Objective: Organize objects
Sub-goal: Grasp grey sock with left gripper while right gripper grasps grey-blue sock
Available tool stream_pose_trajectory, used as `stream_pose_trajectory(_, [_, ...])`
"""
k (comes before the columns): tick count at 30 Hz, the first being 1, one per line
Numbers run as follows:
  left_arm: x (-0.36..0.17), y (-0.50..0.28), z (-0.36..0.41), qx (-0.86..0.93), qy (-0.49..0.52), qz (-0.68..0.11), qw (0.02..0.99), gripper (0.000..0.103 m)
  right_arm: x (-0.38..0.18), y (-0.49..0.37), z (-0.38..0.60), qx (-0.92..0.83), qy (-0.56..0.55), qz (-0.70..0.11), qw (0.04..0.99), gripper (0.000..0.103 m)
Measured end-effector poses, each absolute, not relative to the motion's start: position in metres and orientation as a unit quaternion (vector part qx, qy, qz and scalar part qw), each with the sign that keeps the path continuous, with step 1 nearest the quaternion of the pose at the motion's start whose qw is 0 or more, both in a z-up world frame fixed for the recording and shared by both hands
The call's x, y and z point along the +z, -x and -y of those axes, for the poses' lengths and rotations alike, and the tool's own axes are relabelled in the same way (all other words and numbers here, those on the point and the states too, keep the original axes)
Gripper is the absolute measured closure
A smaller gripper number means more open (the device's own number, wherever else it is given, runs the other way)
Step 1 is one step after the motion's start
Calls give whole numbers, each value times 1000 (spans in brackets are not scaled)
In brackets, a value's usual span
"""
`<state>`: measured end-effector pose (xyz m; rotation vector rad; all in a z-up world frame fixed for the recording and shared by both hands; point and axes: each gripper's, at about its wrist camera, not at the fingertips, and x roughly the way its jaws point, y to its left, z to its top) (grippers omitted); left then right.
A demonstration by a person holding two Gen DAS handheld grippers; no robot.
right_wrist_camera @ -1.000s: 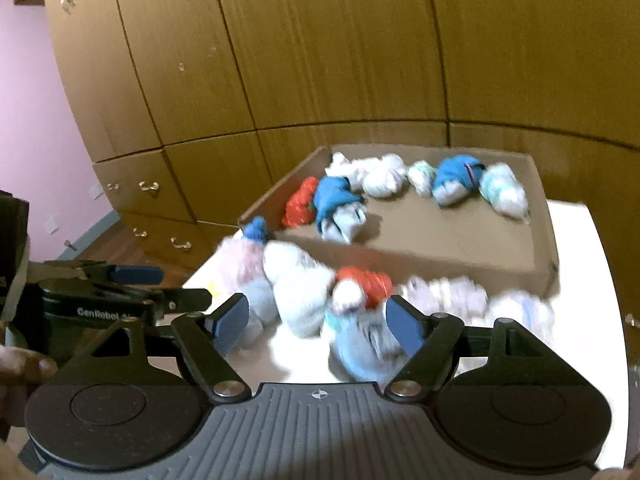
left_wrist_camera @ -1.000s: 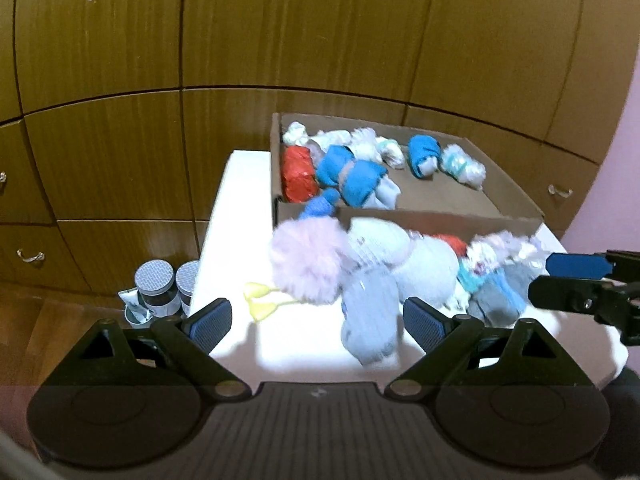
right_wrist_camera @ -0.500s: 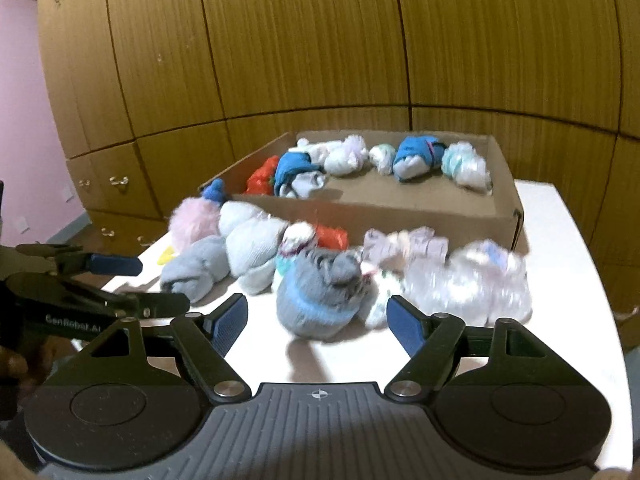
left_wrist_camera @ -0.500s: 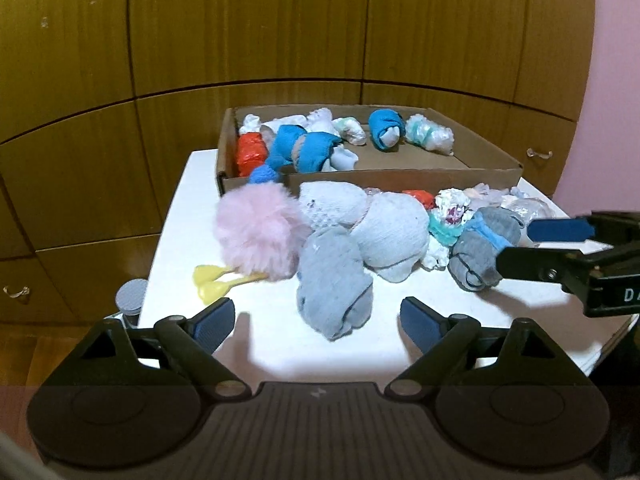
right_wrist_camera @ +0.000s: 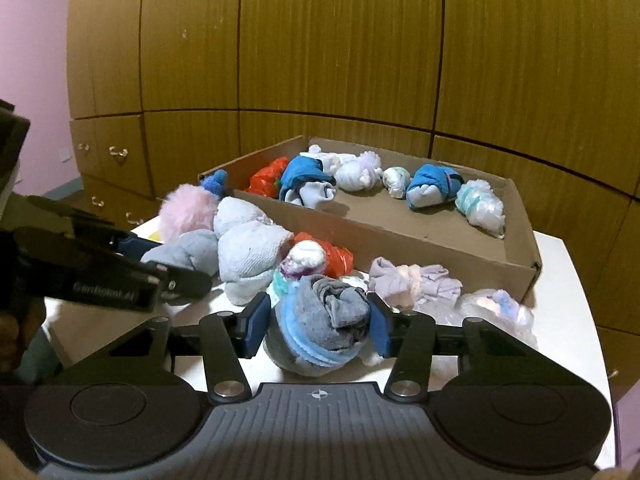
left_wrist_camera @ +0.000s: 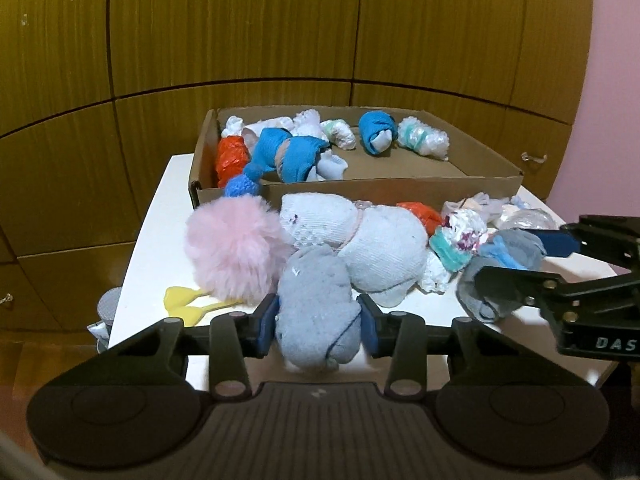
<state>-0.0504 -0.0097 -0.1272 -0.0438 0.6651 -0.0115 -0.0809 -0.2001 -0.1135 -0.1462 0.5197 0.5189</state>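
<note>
Near table edge (left_wrist_camera: 152, 240), clamped socks (left_wrist_camera: 318, 312)

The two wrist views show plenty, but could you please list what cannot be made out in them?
- Left wrist view: the grey-capped jars beside the table are cut off by its edge.
- Left wrist view: lettering on the right gripper runs off the frame.
- Right wrist view: lettering on the left gripper is blurred.
</note>
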Motion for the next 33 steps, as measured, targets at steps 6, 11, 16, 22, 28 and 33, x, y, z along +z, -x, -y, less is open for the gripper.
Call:
stream_pose_trajectory(6, [-125,66,17,-8,15,-319,948,65,-115,99,217,249,43,-256,933,47])
stream_pose_trajectory(11, [-118,74,20,-10,16,-316,949,65,-114,106,227,247,19,-260,933,47])
stream_pose_trajectory(16, [-113,78,20,-9,20,-310,950,65,-115,108,230,242,7,-263,934,47])
stream_pose_trajectory(22, [-110,84,32,-20,11,-317,948,65,-112,123,242,227,-24,-249,941,48])
stream_pose_trajectory(28, [-97,79,46,-31,6,-317,948,65,-106,129,263,229,-63,-247,940,48])
stream_pose_trajectory(33, [-79,56,53,-43,1,-312,949,65,-86,115,276,234,-87,-230,941,47])
